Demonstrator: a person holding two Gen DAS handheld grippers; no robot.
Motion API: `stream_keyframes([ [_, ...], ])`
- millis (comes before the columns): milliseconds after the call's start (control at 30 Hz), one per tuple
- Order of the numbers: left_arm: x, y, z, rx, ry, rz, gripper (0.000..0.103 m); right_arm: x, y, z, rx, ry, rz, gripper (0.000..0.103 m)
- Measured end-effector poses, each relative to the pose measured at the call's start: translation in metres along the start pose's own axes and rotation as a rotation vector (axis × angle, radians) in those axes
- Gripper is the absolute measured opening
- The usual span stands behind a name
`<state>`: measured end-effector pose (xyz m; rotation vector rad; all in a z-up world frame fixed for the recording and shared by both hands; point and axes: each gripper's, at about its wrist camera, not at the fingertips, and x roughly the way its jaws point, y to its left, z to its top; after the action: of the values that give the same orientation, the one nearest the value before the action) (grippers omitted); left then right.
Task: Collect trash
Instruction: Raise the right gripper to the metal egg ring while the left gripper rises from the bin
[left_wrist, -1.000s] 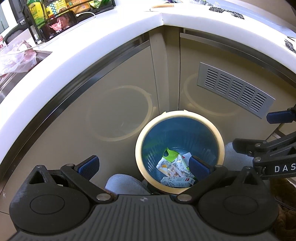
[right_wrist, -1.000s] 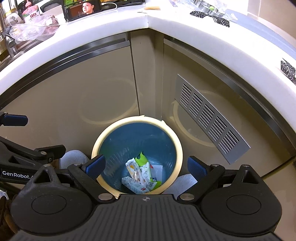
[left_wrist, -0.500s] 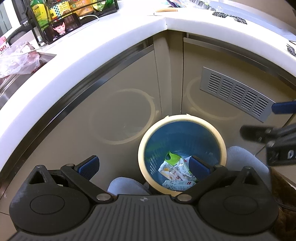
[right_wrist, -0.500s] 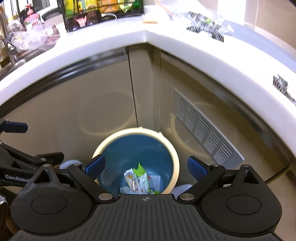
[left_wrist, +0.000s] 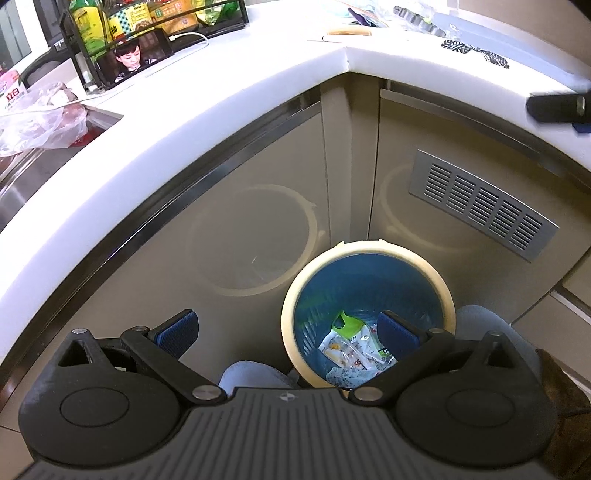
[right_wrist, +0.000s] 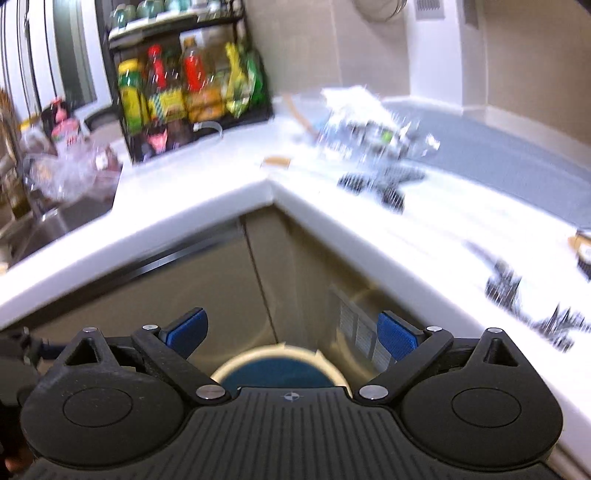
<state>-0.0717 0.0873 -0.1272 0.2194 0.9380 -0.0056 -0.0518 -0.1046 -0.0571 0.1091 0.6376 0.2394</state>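
A round bin (left_wrist: 369, 251) with a cream rim and blue liner stands on the floor in the cabinet corner, holding several wrappers (left_wrist: 351, 343). My left gripper (left_wrist: 286, 330) hangs open above and left of it, nothing between its fingers. My right gripper (right_wrist: 293, 330) is open and empty, raised to counter height; the bin's rim (right_wrist: 236, 365) shows just below it. In the left wrist view the right gripper's finger (left_wrist: 557, 107) shows at the right edge. Blurred black-and-white scraps (right_wrist: 388, 184) and a clear crumpled wrapper (right_wrist: 369, 122) lie on the white counter (right_wrist: 221, 206).
A black rack of bottles (right_wrist: 188, 92) stands at the back of the counter, a phone (left_wrist: 136, 59) leaning on it. A plastic bag (left_wrist: 37, 122) lies by the sink on the left. A vent grille (left_wrist: 480, 206) is set in the right cabinet door. Grey slippers (left_wrist: 255, 373) flank the bin.
My right gripper has swung up fast from over the bin to counter level, blurring its view. My left gripper rose slightly and stays open over the bin.
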Motion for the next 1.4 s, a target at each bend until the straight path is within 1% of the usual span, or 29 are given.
stream_keyframes([
  [167, 0.002, 0.001, 0.001, 0.006, 0.007, -0.003, 0.103, 0.004, -0.015, 0.026, -0.003, -0.072, -0.039, 0.099],
  [433, 0.008, 0.003, 0.008, -0.006, 0.021, 0.001, 0.103, 0.02, -0.041, 0.063, 0.035, -0.145, -0.08, 0.1],
  [567, 0.008, 0.003, 0.01, -0.008, 0.022, 0.001, 0.103, 0.031, -0.053, 0.076, 0.061, -0.17, -0.095, 0.1],
  [767, 0.008, 0.004, 0.021, -0.008, 0.017, -0.002, 0.103, 0.05, -0.074, 0.096, 0.091, -0.201, -0.122, 0.1],
  [1000, 0.011, 0.006, 0.035, -0.009, 0.012, -0.003, 0.103, 0.087, -0.101, 0.118, 0.117, -0.216, -0.149, 0.1],
  [1067, 0.012, 0.006, 0.038, -0.008, 0.016, 0.001, 0.103, 0.099, -0.107, 0.124, 0.117, -0.216, -0.15, 0.099],
  [1267, 0.015, 0.009, 0.041, -0.014, 0.027, 0.012, 0.103, 0.13, -0.109, 0.137, 0.08, -0.213, -0.095, 0.096],
  [1400, 0.018, 0.011, 0.042, -0.016, 0.037, 0.019, 0.103, 0.153, -0.103, 0.146, 0.05, -0.179, -0.064, 0.095],
])
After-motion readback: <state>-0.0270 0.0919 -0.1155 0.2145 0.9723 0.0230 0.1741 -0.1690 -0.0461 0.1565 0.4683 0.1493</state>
